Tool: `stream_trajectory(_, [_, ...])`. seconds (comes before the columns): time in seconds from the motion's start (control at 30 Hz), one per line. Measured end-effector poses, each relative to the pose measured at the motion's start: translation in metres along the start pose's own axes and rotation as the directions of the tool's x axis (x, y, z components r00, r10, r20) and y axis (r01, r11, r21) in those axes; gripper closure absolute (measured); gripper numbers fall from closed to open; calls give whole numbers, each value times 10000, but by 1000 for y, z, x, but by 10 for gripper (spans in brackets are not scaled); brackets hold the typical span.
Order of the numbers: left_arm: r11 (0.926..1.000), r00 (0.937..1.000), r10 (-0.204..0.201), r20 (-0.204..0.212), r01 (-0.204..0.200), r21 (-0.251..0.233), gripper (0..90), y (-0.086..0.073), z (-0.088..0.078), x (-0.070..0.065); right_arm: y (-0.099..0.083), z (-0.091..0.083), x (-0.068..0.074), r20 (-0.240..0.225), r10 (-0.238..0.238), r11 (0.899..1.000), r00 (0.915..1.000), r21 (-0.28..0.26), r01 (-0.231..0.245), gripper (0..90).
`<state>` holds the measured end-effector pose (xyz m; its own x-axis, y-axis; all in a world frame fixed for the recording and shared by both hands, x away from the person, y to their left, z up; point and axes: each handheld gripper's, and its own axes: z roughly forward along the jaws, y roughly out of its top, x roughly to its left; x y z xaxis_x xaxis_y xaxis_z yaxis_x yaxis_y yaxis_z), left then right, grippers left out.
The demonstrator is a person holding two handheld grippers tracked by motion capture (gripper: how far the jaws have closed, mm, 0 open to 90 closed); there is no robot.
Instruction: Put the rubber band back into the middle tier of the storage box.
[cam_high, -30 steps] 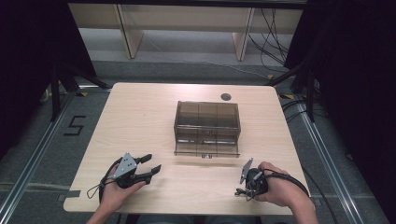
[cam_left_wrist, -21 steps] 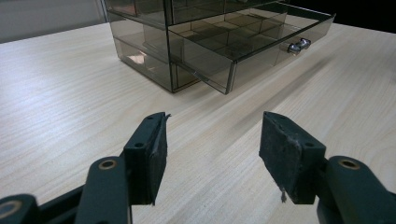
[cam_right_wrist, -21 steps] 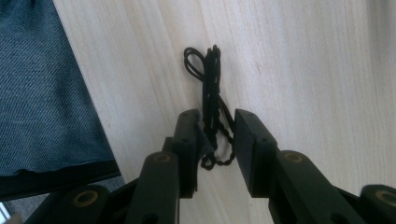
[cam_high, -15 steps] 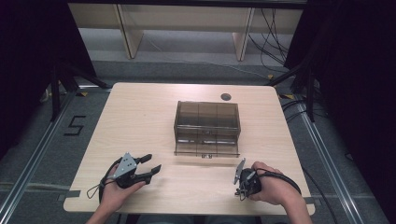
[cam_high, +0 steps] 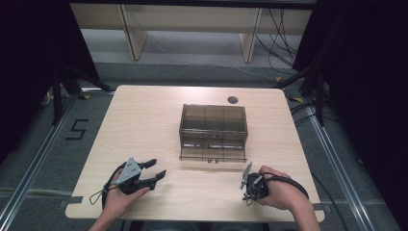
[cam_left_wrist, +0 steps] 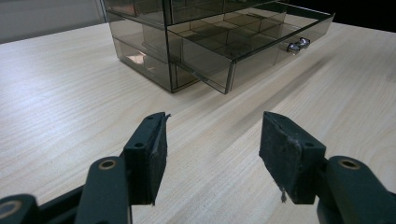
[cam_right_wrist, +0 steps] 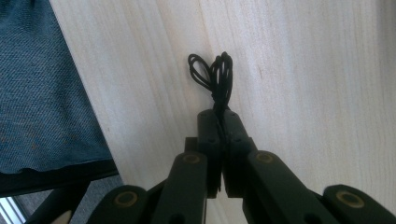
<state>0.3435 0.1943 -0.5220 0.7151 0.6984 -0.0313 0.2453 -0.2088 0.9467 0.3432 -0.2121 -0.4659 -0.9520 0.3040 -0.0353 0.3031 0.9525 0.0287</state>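
Loops of thin black cord (cam_right_wrist: 215, 74), apparently a small bundle, are lying near the table's (cam_high: 144, 125) front edge, pinched by the right gripper (cam_right_wrist: 220, 114), which has just been closing on them. Lifting should go straight up, the clamp staying firm. The left gripper (cam_left_wrist: 212, 140) is resting spread and empty, facing the smoked drawer box (cam_high: 213, 130).

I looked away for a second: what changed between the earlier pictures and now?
The right hand-held gripper has just closed its jaws on a small bundle of black cord near the table's front edge. The left hand-held gripper stayed open and in place; the smoked plastic drawer box kept its bottom drawer out.
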Motion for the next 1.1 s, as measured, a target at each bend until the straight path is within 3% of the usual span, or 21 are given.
stream_trajectory(0.1, [10000, 10000, 22, 0, -22, 21, 411, 0, 0, 0, 1, -3, 1, 3, 212, 9998, 9998, 51, -212, 889])
stream_trajectory(0.23, [10000, 10000, 27, 3, -27, 22, 411, 0, 0, 0, 1, -5, -1, 24, -9, 10000, 10000, 5, 9, 889])
stream_trajectory(0.53, [10000, 10000, 27, -3, -27, 31, 411, 0, 0, 0, 4, -18, -3, 153, 295, 9996, 9994, -18, -295, 891])
stream_trajectory(0.6, [10000, 10000, 62, 7, -62, 32, 411, 0, 0, 0, 4, -18, -5, 149, 112, 9999, 9998, -127, -110, 891])
stream_trajectory(0.67, [10000, 10000, 37, -2, -37, 36, 411, 0, 0, 0, 4, -21, -4, 179, 314, 9995, 9993, 2, -314, 891])
stream_trajectory(0.7, [10000, 10000, 48, 2, -48, 35, 411, 0, 0, 0, 4, -20, -7, 140, -34, 9997, 9999, -221, 37, 891])
stream_trajectory(1.0, [10000, 10000, 4, 21, -4, 3, 411, 0, 0, 0, 4, -27, -7, 145, 310, 9995, 9994, -14, -310, 892])
stream_trajectory(1.1, [10000, 10000, 4, 24, -4, 6, 411, 0, 0, 0, 4, -27, -10, 147, 169, 9998, 9997, -51, -168, 892])
